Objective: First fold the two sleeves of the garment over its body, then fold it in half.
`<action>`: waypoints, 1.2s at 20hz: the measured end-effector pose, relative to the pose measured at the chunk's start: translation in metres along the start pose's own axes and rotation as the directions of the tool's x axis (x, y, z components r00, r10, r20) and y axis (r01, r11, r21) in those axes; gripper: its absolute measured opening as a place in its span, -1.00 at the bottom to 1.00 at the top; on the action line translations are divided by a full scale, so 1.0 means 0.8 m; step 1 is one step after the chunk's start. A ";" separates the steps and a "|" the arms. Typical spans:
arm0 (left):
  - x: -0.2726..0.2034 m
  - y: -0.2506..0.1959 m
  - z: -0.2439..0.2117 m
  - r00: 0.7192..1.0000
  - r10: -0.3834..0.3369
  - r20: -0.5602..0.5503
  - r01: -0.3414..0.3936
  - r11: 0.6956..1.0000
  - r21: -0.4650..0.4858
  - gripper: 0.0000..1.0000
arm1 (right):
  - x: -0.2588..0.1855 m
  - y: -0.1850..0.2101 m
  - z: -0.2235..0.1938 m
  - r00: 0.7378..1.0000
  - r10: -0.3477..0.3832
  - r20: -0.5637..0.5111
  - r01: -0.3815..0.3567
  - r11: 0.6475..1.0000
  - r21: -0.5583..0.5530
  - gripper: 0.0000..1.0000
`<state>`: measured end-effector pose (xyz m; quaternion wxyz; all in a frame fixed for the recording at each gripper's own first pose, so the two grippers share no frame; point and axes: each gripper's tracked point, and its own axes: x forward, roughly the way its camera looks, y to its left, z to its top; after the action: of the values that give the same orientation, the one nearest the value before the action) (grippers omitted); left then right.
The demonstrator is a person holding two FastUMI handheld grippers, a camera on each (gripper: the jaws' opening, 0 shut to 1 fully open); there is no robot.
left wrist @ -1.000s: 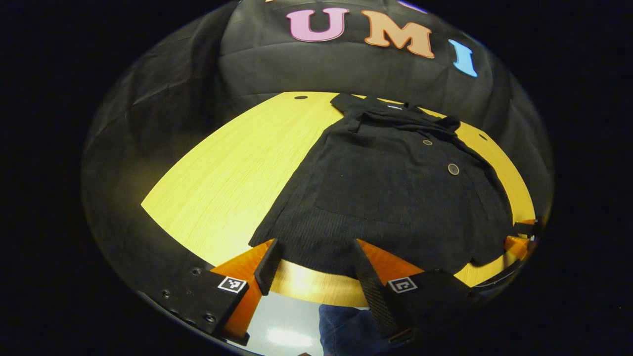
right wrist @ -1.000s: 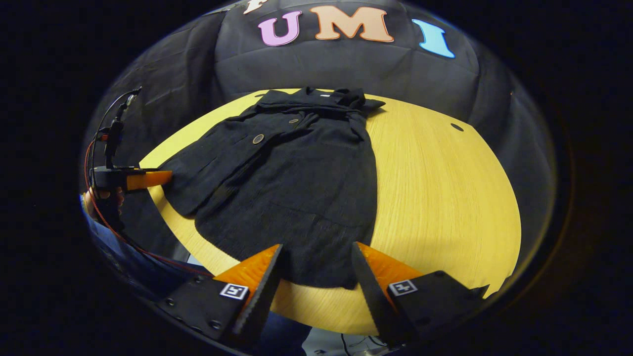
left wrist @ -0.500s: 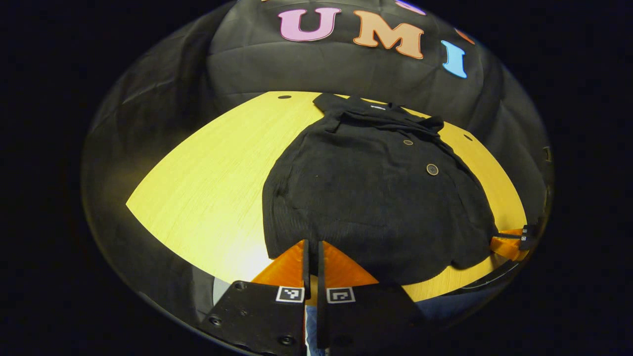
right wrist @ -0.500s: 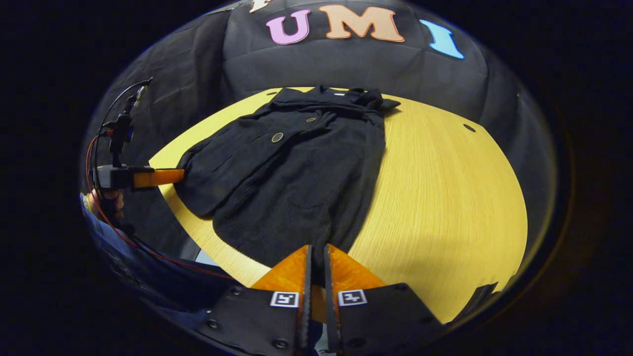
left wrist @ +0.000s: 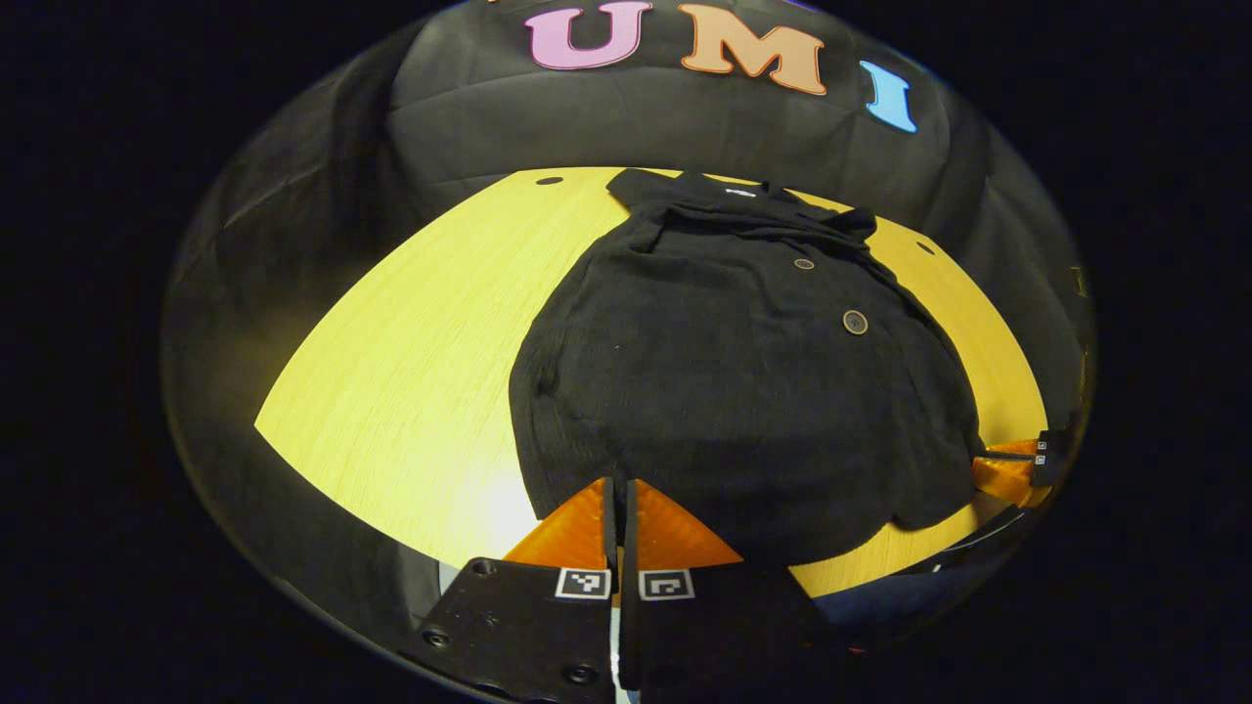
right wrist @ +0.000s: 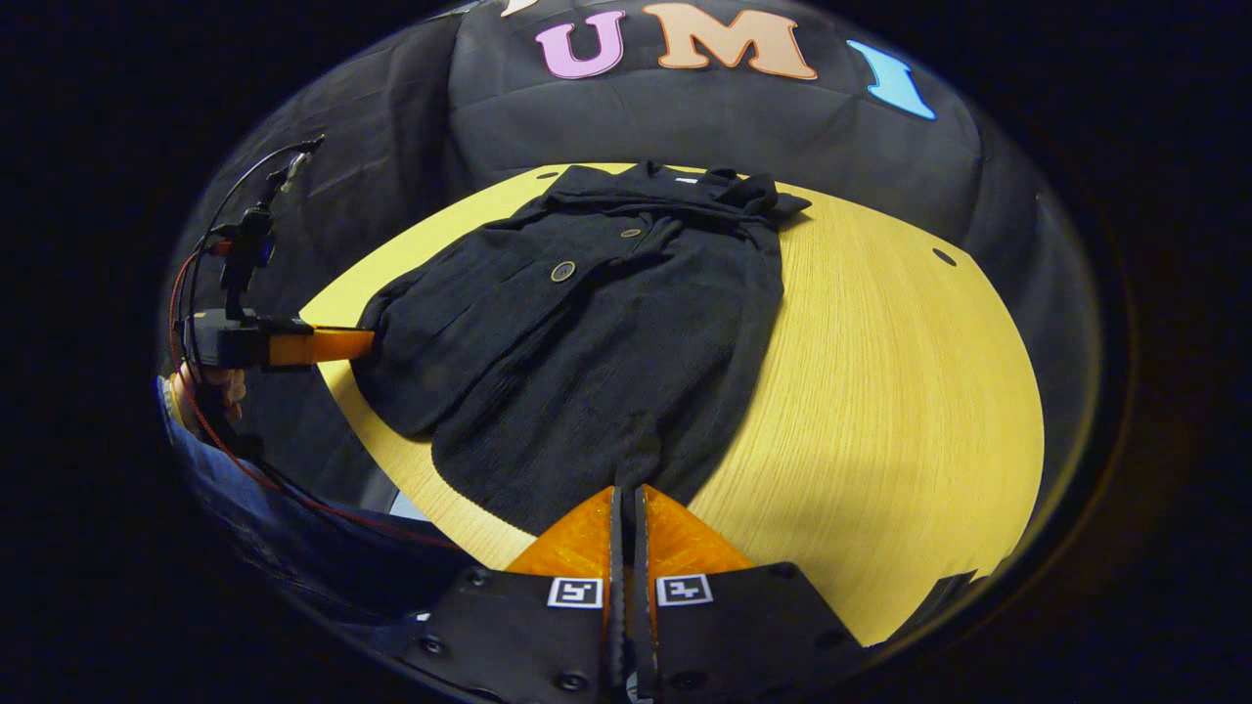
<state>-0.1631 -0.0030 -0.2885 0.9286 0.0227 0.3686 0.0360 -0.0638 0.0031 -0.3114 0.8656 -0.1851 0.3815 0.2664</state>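
A black ribbed knit garment [left wrist: 743, 372] with round buttons [left wrist: 855, 322] was laid flat on the yellow wood-grain table [left wrist: 411, 362], its sleeves folded over its body. The hem was pinched near one corner by the left gripper [left wrist: 617, 489], fingers pressed together. The right gripper [right wrist: 627, 497] was likewise closed, apparently on the hem's other corner.

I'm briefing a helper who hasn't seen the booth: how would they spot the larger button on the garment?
On the yellow wooden table lies a black garment, collar toward the booth wall. Two round buttons sit on its front below the collar; the larger button is the ringed one farther from the collar, nearer the hem than the small button.
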 end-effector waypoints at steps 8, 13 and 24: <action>0.000 -0.018 0.088 0.997 -0.040 0.066 0.037 0.998 0.047 -1.00 | -0.022 -0.011 0.081 0.993 -0.025 0.114 0.023 1.000 0.013 -0.89; 0.005 -0.036 0.164 0.982 -0.099 0.159 0.092 0.994 0.055 -1.00 | -0.034 -0.035 0.148 0.979 -0.055 0.197 0.056 0.998 0.003 -0.89; 0.036 -0.055 0.325 0.931 -0.173 0.320 0.147 0.984 0.105 -1.00 | -0.021 -0.058 0.303 0.933 -0.124 0.337 0.144 0.989 -0.035 -0.88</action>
<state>0.0385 -0.0488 -0.1225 0.9751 0.0350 0.2108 -0.0587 0.0908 0.0878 -0.1381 0.9279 -0.1884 0.2077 0.2456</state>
